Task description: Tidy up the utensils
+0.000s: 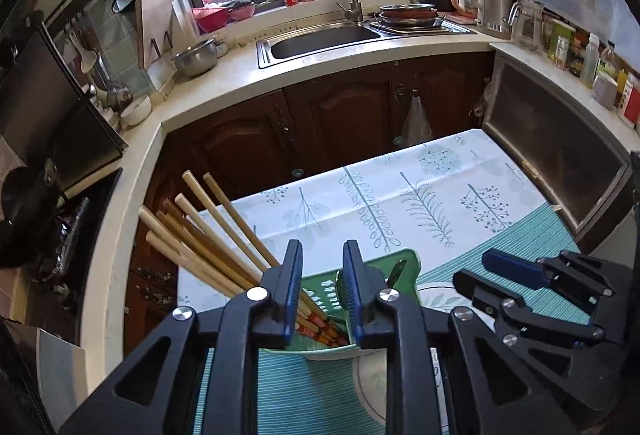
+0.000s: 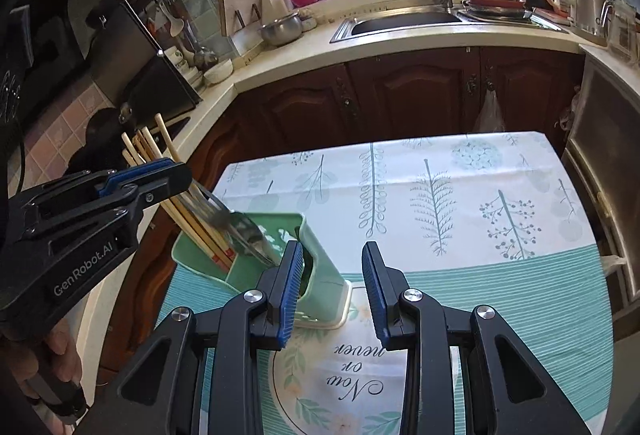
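A green utensil holder [image 2: 320, 255] stands on the table near its left edge, with wooden chopsticks [image 2: 188, 219] and metal spoons [image 2: 244, 231] leaning out to the left. It also shows in the left wrist view [image 1: 320, 291], with the chopsticks [image 1: 208, 235] fanning up left. My left gripper [image 1: 322, 275] is open just above the holder and holds nothing. My right gripper [image 2: 332, 275] is open and empty, just right of and in front of the holder. It also shows in the left wrist view [image 1: 476, 271].
The table has a leaf-print cloth [image 2: 440, 187] and a teal striped mat [image 2: 500, 307]. A round printed mat [image 2: 344, 375] lies under the holder. Dark wooden cabinets [image 2: 400, 95], a counter and a sink [image 2: 404, 21] stand beyond the table.
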